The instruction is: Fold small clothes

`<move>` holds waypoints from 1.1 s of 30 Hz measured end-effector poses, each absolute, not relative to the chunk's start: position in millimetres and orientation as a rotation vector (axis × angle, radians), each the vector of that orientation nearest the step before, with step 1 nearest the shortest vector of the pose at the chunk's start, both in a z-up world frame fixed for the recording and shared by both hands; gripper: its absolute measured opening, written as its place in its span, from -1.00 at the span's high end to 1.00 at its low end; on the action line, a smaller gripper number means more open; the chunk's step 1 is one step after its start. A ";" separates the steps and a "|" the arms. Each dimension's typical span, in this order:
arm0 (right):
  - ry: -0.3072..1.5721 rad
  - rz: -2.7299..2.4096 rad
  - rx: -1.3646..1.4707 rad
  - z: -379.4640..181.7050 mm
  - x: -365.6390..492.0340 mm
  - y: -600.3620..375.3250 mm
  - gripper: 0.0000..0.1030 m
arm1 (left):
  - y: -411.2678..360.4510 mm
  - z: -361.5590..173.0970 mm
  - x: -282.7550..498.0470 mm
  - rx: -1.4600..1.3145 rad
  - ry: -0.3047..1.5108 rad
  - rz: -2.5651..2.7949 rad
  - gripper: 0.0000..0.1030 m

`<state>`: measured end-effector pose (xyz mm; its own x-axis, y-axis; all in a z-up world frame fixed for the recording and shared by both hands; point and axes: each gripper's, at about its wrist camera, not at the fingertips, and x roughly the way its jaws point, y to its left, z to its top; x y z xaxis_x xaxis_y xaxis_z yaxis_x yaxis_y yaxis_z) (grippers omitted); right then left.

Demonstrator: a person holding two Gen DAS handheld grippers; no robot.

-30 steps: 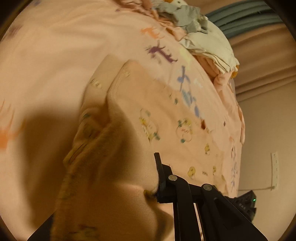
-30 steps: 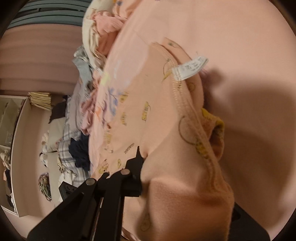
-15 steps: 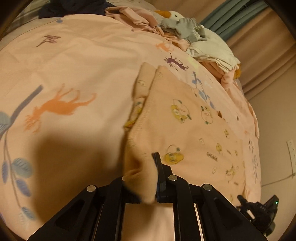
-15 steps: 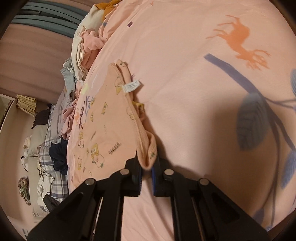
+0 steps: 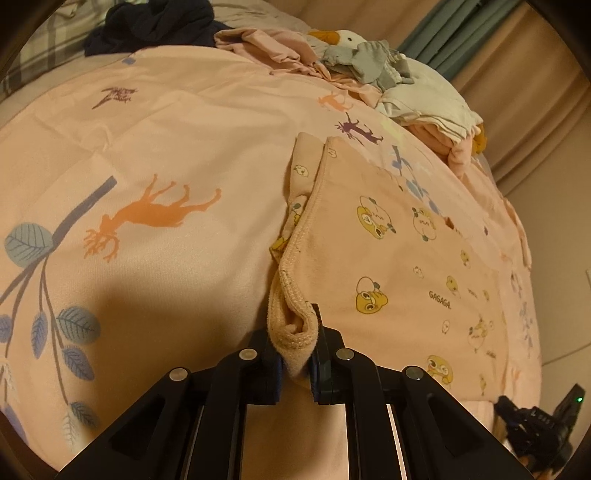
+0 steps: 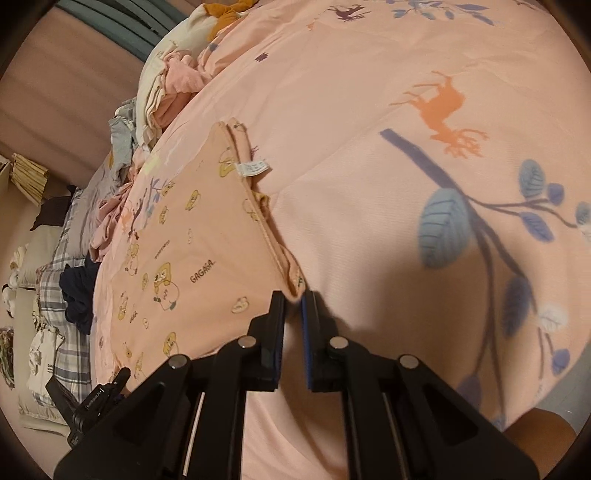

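A small peach garment printed with yellow cartoon faces lies flat on the pink bedspread. It also shows in the right wrist view, with a white label at its far corner. My left gripper is shut on the garment's ribbed near corner, low on the bed. My right gripper is shut on the garment's other near corner, its jaws a narrow gap apart with the cloth tip between them.
A pile of unfolded clothes with a stuffed duck lies at the far edge of the bed; it also shows in the right wrist view. Dark clothing and a plaid blanket lie beyond. The other gripper shows at the lower right.
Both grippers have lowered the garment from a lifted, bunched state down onto the bedspread and drawn it flat toward me. Both still hold its near corners.
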<state>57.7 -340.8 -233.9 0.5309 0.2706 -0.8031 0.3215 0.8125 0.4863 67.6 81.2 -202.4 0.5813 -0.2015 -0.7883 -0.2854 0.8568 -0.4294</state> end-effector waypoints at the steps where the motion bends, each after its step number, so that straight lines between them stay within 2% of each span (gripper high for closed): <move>1: 1.028 -0.063 0.615 -230.3 56.6 -340.6 0.85 | 80.3 -201.6 67.2 -0.554 0.961 0.055 0.77; 3: 1.012 -0.112 0.558 -224.2 52.5 -342.8 0.70 | 80.2 -201.8 66.7 -0.557 0.962 0.055 0.77; 12: 0.930 -0.064 0.458 -186.5 58.7 -328.3 0.70 | 71.8 -200.1 67.8 -0.495 0.967 0.067 0.73; 16: 0.936 0.006 0.327 -171.9 83.7 -286.1 0.68 | 69.1 -198.4 70.1 -0.501 0.980 0.065 0.53; 20: 0.930 0.091 0.154 -168.4 108.6 -237.1 0.35 | 61.0 -196.7 72.0 -0.489 0.973 0.059 0.23; 21: 0.943 0.127 0.120 -172.5 116.8 -224.4 0.34 | 58.3 -196.5 72.5 -0.478 0.971 0.059 0.20; 23: 0.957 0.172 0.085 -182.5 125.7 -205.7 0.31 | 53.9 -196.1 74.1 -0.462 0.968 0.050 -0.03; 25: 0.981 0.203 0.055 -198.7 129.0 -188.6 0.26 | 49.1 -195.9 75.8 -0.448 0.965 0.035 -0.15; 28: 1.009 0.232 0.061 -218.2 125.8 -175.7 0.25 | 47.0 -196.5 77.4 -0.451 0.946 0.045 -0.15; 30: 1.000 0.231 0.002 -226.5 120.9 -171.5 0.25 | 46.0 -198.0 80.6 -0.435 0.934 0.067 0.09; 31: 0.978 0.238 -0.025 -225.7 117.0 -169.1 0.26 | 45.7 -198.3 81.6 -0.417 0.931 0.085 0.32; 32: 0.968 0.243 -0.044 -225.3 114.5 -169.0 0.26 | 44.6 -198.8 83.2 -0.391 0.926 0.110 0.44; 33: 0.961 0.249 -0.054 -225.9 112.4 -169.6 0.26 | 44.7 -199.2 84.1 -0.389 0.924 0.116 0.47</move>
